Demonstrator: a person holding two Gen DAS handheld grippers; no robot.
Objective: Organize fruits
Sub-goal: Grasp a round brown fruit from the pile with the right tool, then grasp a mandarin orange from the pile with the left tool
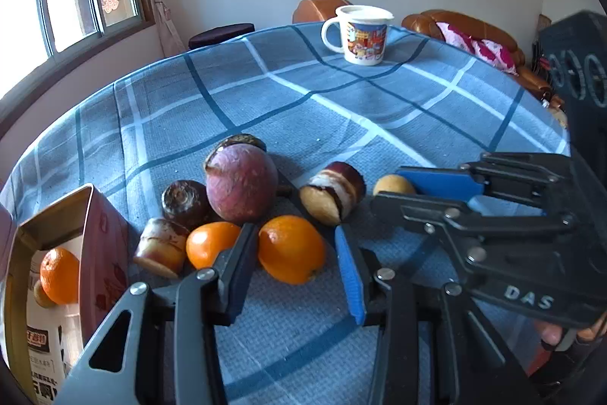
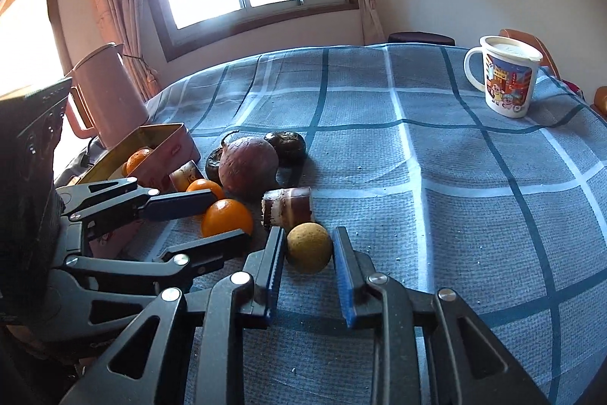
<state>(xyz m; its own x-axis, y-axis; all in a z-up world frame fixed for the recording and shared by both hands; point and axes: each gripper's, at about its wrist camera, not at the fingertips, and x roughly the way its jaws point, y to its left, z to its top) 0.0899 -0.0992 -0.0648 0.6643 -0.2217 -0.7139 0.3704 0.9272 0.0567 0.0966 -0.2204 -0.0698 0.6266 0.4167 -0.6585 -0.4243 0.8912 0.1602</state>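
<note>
Geometry check, both tongs on fruit. Right tongs [image 2: 308, 238] are pressed together on the small tan fruit [image 2: 308, 248], pads touching it at 9 and 3 o'clock, and the fruit sits on the checked cloth [image 2: 474, 215].

Left tongs [image 1: 294, 234] straddle the nearer orange [image 1: 291, 248]. The 9 o'clock pad touches it and we see a sliver of gap at the 3 o'clock pad, so we read it as bracketed, not yet pinched.

The orange's long axis runs roughly 10 to 4 o'clock, slightly skewed to the jaws.

What matters next is the pink tin [image 1: 101, 238]. It lies at 9 o'clock from the left tongs, just beside the pile. From the right tongs it lies at 10 o'clock, behind the left gripper.

We judge the left hand is nearer and should go first.
</note>
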